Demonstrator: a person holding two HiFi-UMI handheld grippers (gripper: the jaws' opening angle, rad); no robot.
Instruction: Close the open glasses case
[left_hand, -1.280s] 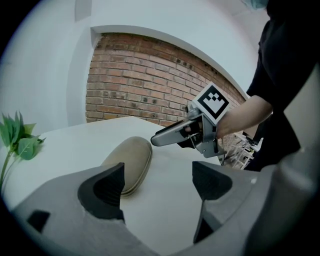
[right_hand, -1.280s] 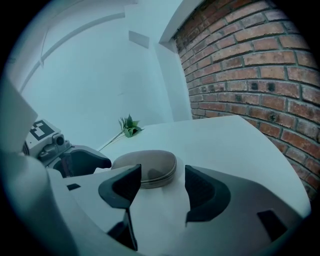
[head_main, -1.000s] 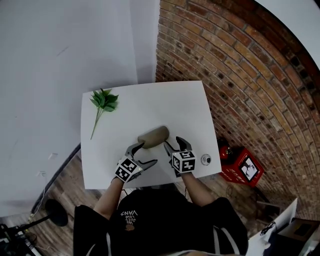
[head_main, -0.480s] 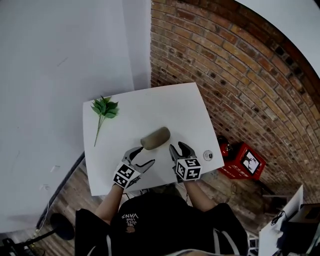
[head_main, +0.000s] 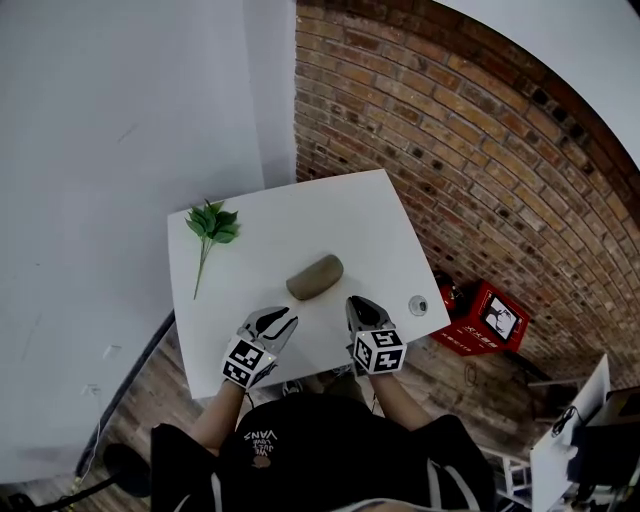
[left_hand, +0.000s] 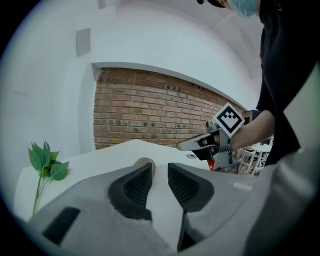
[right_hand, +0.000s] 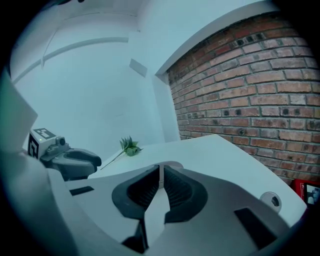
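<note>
- Head view: the glasses case (head_main: 315, 277), lid down, lies near the middle of the white table (head_main: 300, 215). It is just beyond both tools and touches neither. The left gripper (head_main: 280, 318) and the right gripper (head_main: 360, 305) hover over the table's near edge, one on each side of the case. A leafy sprig (head_main: 210, 225) lies toward the far left, and a small round object (head_main: 418, 305) sits near the right edge.
- Left gripper view: the jaws are closing, a narrow gap remains, and nothing is between them. The case's rounded end peeks over the left pad (left_hand: 135, 185).
- Right gripper view: the jaws are closing, tips all but meeting, and they clasp nothing. The sprig shows beyond them.
</note>
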